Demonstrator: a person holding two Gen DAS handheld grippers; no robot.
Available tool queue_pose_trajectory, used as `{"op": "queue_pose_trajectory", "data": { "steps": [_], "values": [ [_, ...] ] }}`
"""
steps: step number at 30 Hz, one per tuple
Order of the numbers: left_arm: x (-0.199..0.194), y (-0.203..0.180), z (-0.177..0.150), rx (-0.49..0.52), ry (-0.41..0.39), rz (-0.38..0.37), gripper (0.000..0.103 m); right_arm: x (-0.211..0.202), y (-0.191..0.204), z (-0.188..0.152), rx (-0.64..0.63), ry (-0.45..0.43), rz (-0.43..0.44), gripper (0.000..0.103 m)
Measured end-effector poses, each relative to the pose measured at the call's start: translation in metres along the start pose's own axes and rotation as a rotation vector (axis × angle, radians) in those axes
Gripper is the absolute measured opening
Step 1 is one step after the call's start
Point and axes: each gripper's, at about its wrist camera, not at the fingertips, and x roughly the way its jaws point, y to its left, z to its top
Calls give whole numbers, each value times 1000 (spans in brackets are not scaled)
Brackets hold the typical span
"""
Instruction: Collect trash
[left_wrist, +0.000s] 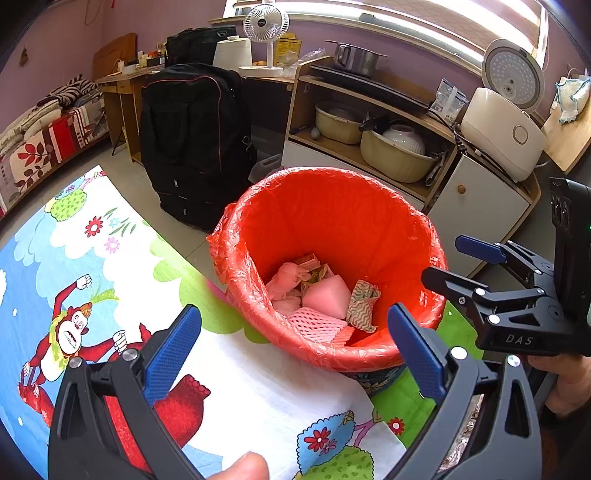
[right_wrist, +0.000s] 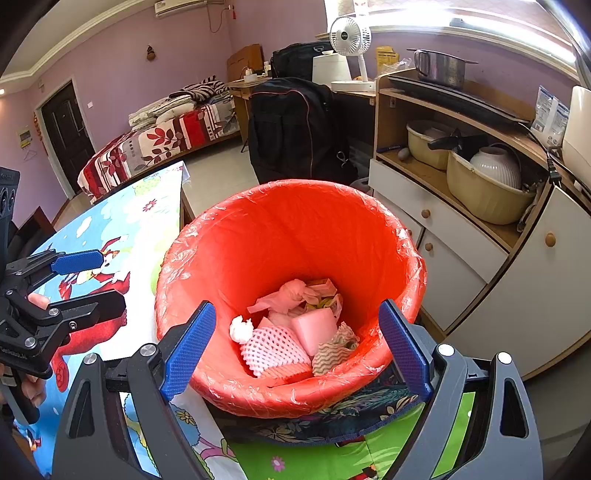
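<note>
A bin lined with a red plastic bag (left_wrist: 369, 206) (right_wrist: 295, 221) stands at the edge of a table covered by a cartoon cloth (left_wrist: 110, 258) (right_wrist: 110, 229). Inside lie several pieces of trash: a pink foam net (left_wrist: 317, 325) (right_wrist: 269, 349), a pink block (left_wrist: 327, 295) (right_wrist: 314, 330), a wavy-patterned wrapper (left_wrist: 364, 304) (right_wrist: 334, 350), crumpled pink tissue (left_wrist: 284, 280) (right_wrist: 288, 293) and a white wad (right_wrist: 242, 328). My left gripper (left_wrist: 295, 354) is open and empty, just in front of the bin; it also shows in the right wrist view (right_wrist: 99, 280). My right gripper (right_wrist: 295, 354) is open and empty over the bin's near rim; it also shows in the left wrist view (left_wrist: 465, 266).
A white cabinet (left_wrist: 476, 206) (right_wrist: 498, 266) with bowls and a rice cooker (left_wrist: 506, 129) stands right behind the bin. A black suitcase (left_wrist: 195, 140) (right_wrist: 295, 125) stands on the floor beyond. A bed (right_wrist: 159, 140) lies at the far left.
</note>
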Motion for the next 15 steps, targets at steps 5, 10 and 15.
{"op": "queue_pose_trajectory", "data": {
  "steps": [5,10,15],
  "values": [
    [0,0,0,0,-1,0,98,0,0,0,0,1,0,84],
    [0,-1,0,2,-1,-2,98,0,0,0,0,-1,0,84],
    [0,-2,0,0,0,-3,98,0,0,0,1,0,1,84]
  ]
}}
